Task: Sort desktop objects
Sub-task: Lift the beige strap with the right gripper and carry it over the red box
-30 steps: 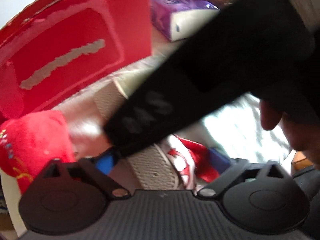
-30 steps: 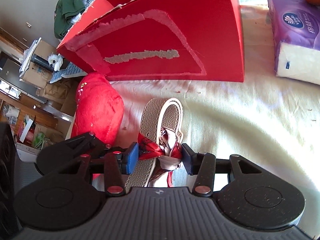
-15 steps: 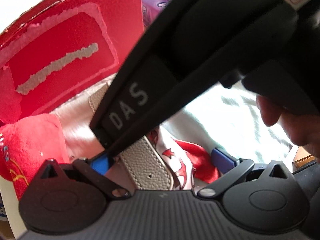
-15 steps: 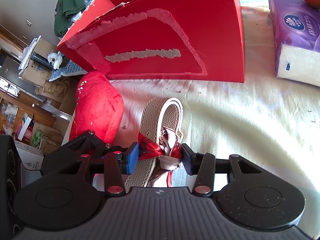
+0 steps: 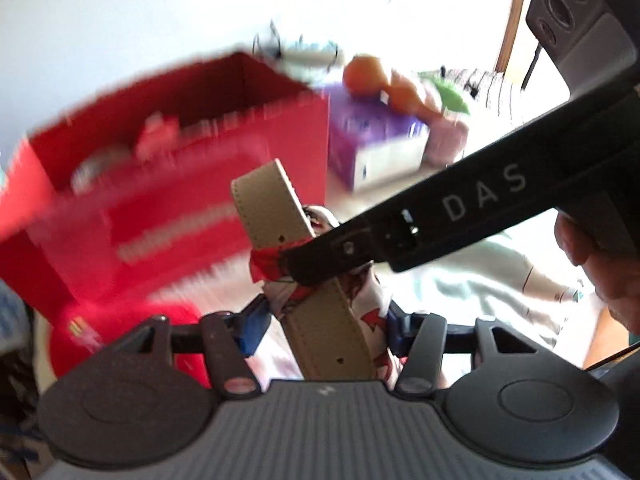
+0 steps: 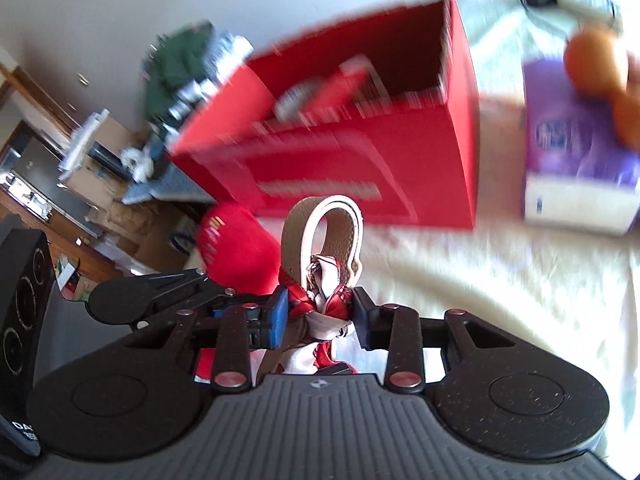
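Cream cloth (image 6: 500,280) covers the surface, with a cluttered room blurry off to the far left in the right wrist view. Right gripper (image 6: 320,312) is closed down on the beige strap (image 6: 324,232), its blue pads (image 6: 278,316) pinching the red-and-white scarf (image 6: 320,300) tied round it, and the strap loops up away from the fingers. From the left wrist view the left gripper (image 5: 322,328) has its pads partly open either side of the same strap (image 5: 280,208) and scarf (image 5: 276,264); can't honestly tell if they're touching it or just close beside it. The right tool's black body crosses that view from the right and lands on the scarf knot, with the person's right hand (image 5: 600,264) at the edge behind it.

Going outward: red plush (image 6: 240,248) sits just left of the strap, near side of the red box (image 6: 360,160). The box is open on top with something inside, too smeared to make out. To the right of the box, well apart from the strap, is the purple tissue pack (image 6: 576,168) with an orange toy (image 6: 600,64) lying on it. Same box (image 5: 168,184), pack (image 5: 372,144) and toy (image 5: 368,76) show up behind the strap in the left view, all motion-blurred
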Motion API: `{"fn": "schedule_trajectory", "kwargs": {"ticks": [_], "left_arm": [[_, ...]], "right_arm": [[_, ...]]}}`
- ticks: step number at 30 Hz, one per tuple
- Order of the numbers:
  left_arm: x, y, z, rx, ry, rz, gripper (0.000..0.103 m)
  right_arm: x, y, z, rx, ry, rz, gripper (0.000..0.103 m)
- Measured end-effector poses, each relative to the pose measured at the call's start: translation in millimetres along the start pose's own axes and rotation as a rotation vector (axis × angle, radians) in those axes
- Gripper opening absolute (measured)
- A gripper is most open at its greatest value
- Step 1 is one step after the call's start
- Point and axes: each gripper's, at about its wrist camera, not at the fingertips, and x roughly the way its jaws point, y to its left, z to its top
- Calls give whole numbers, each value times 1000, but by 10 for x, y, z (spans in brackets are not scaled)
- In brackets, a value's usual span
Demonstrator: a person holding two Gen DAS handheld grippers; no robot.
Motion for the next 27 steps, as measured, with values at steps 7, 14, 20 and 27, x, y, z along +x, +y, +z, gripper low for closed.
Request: {"fn": "schedule_trajectory", "kwargs": {"ticks": [7, 14, 20, 27], "left_arm": [[-149, -7, 641, -12, -137, 19, 56], [-97, 288, 1387, 20, -231, 81, 56], [-59, 652, 1679, 4, -217, 145, 56], [509, 880, 1622, -41, -103, 27, 56]], "right_arm": [[-304, 203, 349, -31, -159, 20, 36], [-355, 331, 927, -34, -306, 4, 36], [-52, 460, 1242, -63, -327, -75, 36], [270, 507, 1353, -119, -309, -239, 36]]}}
